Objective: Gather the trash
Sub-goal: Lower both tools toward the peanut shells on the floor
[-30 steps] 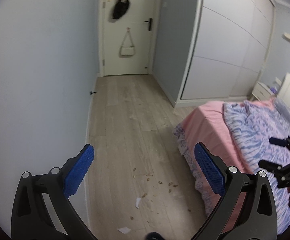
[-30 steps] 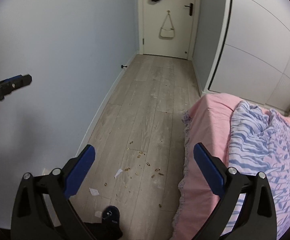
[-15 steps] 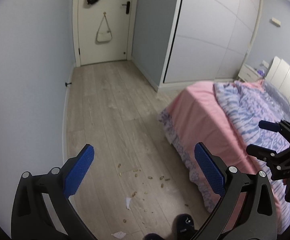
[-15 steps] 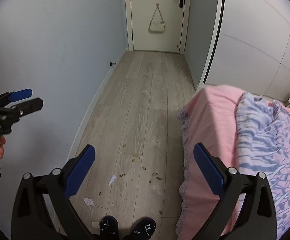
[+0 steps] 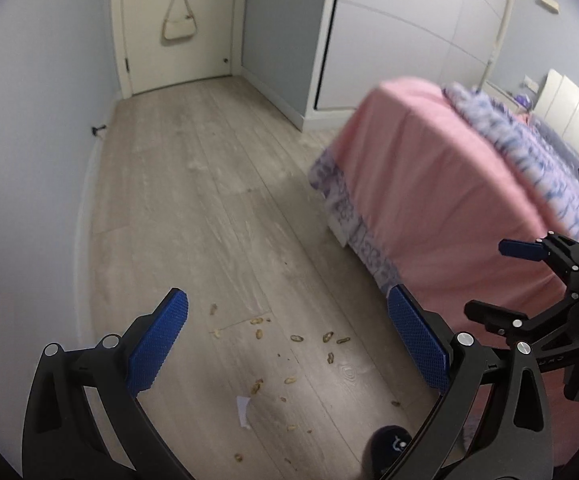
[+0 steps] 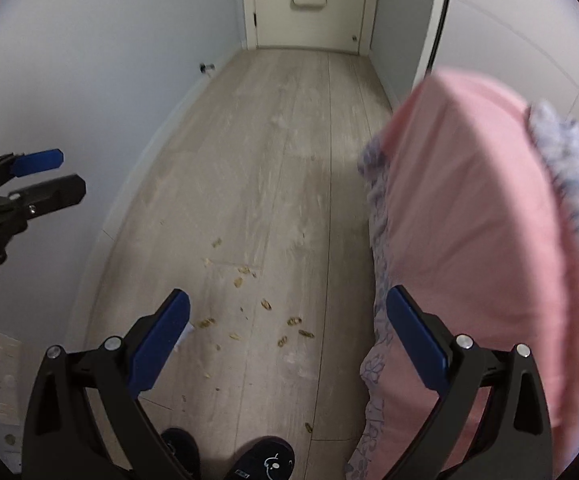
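Note:
Several peanut shells (image 5: 297,338) lie scattered on the pale wood floor (image 5: 209,184) beside the bed, with a white paper scrap (image 5: 243,410) near them. My left gripper (image 5: 287,344) hangs open and empty above that litter. In the right wrist view the peanut shells (image 6: 265,304) show again, and the paper scrap (image 6: 185,334) peeks out behind one blue pad. My right gripper (image 6: 287,344) is open too, with nothing between its fingers. Each gripper shows in the other's view: the right gripper (image 5: 489,280) at the right, the left gripper (image 6: 65,174) at the left.
A bed with a pink sheet (image 5: 429,180) and a patterned quilt fills the right side. The person's dark slippers (image 6: 265,456) stand at the bottom edge. A blue wall (image 5: 29,160) with a door stopper (image 5: 98,130) runs along the left. A white door with a hanging handbag (image 5: 178,24) closes the far end.
Both cameras have tipped down and moved forward, so the shells and paper scrap sit closer and the bed looms larger. Both grippers stay open.

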Demonstrator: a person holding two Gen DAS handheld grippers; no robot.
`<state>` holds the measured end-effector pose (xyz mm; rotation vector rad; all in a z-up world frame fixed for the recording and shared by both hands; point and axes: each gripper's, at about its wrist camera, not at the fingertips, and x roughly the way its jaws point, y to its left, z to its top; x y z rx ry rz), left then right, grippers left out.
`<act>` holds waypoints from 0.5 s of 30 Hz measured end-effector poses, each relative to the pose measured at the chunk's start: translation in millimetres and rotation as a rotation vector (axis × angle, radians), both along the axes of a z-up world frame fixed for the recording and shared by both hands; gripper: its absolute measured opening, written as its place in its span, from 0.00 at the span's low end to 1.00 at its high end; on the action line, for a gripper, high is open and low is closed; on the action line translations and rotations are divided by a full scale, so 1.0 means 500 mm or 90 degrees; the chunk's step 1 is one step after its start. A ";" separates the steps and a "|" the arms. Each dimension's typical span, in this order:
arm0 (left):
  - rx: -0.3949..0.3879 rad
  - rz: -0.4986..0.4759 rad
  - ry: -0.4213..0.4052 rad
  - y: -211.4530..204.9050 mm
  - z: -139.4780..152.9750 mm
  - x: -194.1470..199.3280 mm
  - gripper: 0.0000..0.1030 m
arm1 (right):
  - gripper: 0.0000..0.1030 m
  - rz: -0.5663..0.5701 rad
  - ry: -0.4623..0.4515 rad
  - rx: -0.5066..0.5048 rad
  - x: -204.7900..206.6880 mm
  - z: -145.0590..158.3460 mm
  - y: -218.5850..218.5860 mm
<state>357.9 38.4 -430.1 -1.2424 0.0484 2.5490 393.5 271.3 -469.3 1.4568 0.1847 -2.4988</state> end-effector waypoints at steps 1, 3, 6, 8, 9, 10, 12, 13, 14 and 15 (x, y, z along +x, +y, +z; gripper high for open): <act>-0.001 -0.007 -0.002 0.009 -0.029 -0.006 0.94 | 0.93 -0.003 -0.006 -0.003 -0.004 -0.030 0.006; 0.004 -0.027 -0.012 0.025 -0.106 -0.021 0.94 | 0.93 -0.005 -0.013 -0.009 -0.010 -0.098 0.016; 0.004 -0.061 -0.018 0.048 -0.211 -0.035 0.94 | 0.93 0.011 -0.013 -0.016 -0.013 -0.192 0.023; -0.001 -0.079 -0.020 0.060 -0.281 -0.045 0.94 | 0.93 0.020 -0.012 -0.020 -0.016 -0.247 0.028; -0.003 -0.086 -0.022 0.064 -0.315 -0.049 0.94 | 0.93 0.024 -0.013 -0.020 -0.019 -0.283 0.029; -0.004 -0.091 -0.023 0.065 -0.343 -0.052 0.94 | 0.93 0.026 -0.012 -0.018 -0.021 -0.307 0.030; -0.001 -0.098 -0.029 0.068 -0.411 -0.064 0.94 | 0.93 0.034 -0.011 -0.020 -0.027 -0.365 0.032; 0.001 -0.102 -0.029 0.069 -0.439 -0.069 0.94 | 0.93 0.036 -0.010 -0.020 -0.031 -0.387 0.032; 0.002 -0.109 -0.030 0.070 -0.473 -0.074 0.94 | 0.93 0.038 -0.010 -0.022 -0.034 -0.408 0.032; -0.001 -0.116 -0.029 0.071 -0.506 -0.079 0.94 | 0.93 0.039 -0.007 -0.023 -0.038 -0.435 0.032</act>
